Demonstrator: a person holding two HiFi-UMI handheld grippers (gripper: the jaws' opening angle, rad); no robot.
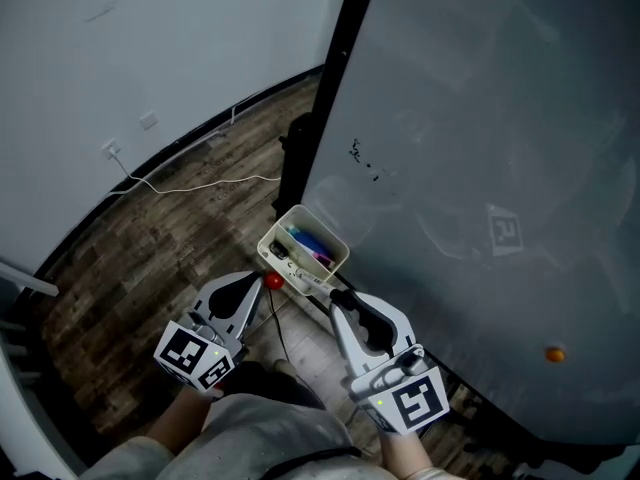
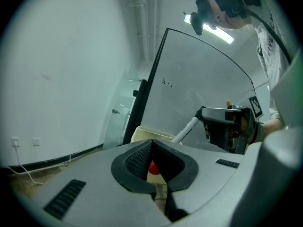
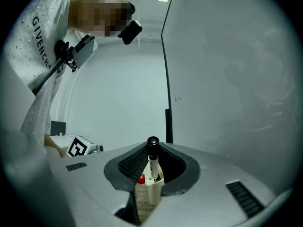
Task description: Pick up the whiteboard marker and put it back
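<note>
A white whiteboard marker [image 1: 322, 286] with a black end sits between the jaws of my right gripper [image 1: 340, 294], which is shut on that black end. Its white body [image 2: 186, 129] slants down with its far tip at the near rim of a cream box [image 1: 337, 242] fixed to the whiteboard. In the right gripper view the marker [image 3: 152, 163] runs from the right gripper [image 3: 152, 148] into the box [image 3: 150, 195]. My left gripper [image 1: 260, 280] is level just left of the box, with its tips together and nothing held. In its own view the left gripper [image 2: 151, 142] points at the box [image 2: 142, 134].
The box holds blue, pink and dark markers. A small red round thing [image 1: 272, 281] sits at its near corner. The grey whiteboard [image 1: 480, 168] with a black frame post [image 1: 335, 88] fills the right side. It carries an orange magnet [image 1: 553, 353]. A white cable [image 1: 200, 184] lies on the wood floor.
</note>
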